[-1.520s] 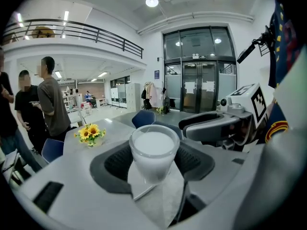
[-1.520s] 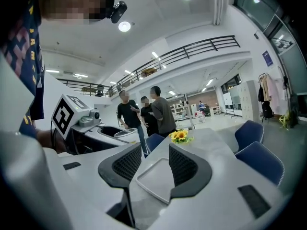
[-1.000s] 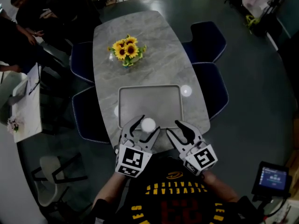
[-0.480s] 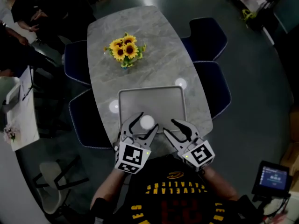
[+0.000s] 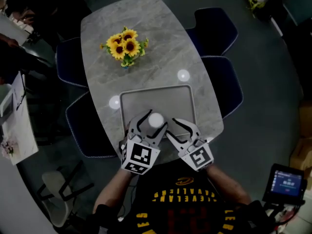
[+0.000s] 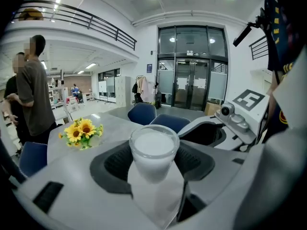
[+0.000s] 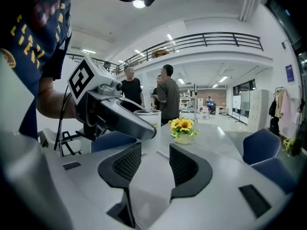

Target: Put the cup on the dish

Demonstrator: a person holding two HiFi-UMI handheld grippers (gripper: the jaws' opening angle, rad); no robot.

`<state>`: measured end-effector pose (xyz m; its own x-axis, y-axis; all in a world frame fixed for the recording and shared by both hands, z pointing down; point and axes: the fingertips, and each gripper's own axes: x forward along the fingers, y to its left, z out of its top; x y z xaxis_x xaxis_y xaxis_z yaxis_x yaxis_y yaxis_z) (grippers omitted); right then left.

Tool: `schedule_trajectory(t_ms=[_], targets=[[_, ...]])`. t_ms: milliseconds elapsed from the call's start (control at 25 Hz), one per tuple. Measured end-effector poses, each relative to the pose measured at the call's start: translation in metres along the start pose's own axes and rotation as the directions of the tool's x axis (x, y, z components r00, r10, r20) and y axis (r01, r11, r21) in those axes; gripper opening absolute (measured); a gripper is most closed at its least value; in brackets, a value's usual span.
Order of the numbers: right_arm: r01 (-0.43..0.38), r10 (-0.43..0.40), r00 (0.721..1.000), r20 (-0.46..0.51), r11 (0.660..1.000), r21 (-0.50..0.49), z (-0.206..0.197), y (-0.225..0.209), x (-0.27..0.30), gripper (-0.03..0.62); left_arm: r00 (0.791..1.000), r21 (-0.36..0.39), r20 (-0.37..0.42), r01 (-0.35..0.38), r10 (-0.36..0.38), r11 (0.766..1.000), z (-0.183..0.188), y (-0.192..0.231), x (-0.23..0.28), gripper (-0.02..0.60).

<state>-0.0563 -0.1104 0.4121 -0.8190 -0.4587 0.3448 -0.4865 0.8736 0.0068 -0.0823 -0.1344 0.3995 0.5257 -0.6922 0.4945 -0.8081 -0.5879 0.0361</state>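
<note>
A small clear cup (image 5: pixel 155 119) with a white inside sits between the jaws of my left gripper (image 5: pixel 153 126), which is shut on it over the near edge of the grey tray (image 5: pixel 156 99). In the left gripper view the cup (image 6: pixel 153 150) fills the gap between the dark pads (image 6: pixel 115 164). My right gripper (image 5: pixel 178 129) is just to its right, over the tray's near right corner, open with nothing between its jaws. The right gripper view shows the bare gap of that gripper (image 7: pixel 156 164), with the cup (image 7: pixel 147 116) beyond it in the left gripper.
The tray lies on a long grey marble table (image 5: pixel 161 43). A vase of sunflowers (image 5: pixel 124 44) stands at its far middle. Blue chairs (image 5: pixel 214 30) flank the table on both sides. People stand off to the left (image 6: pixel 33 95). A small screen (image 5: pixel 286 183) sits at the lower right.
Both grippers have moved a little forward and down over the tray's near edge. The cup stays in the left gripper. The right gripper's jaws have not changed.
</note>
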Motion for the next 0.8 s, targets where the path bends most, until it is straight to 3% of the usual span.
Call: schedule_trajectory(t_ms=[240,440,800], targets=[[-0.003,0.003,1.000,0.028,1.000,-0.025,0.000,-0.002,0.011,0.170,0.997,0.016,-0.016,0.070,-0.069,0.997,0.001,-0.008,0.013,0.265],[-0.011,0.011,1.000,0.012,1.000,0.005,-0.025,-0.017,0.030,0.170,0.994,-0.006,-0.044,0.099,-0.099,0.995,-0.012,0.001,0.044,0.265],[0.030,-0.031,0.999,0.011,0.998,0.052,-0.033,-0.025,0.039,0.170,0.988,-0.020,-0.074,0.133,-0.134,0.991,-0.013,-0.001,0.058,0.265]])
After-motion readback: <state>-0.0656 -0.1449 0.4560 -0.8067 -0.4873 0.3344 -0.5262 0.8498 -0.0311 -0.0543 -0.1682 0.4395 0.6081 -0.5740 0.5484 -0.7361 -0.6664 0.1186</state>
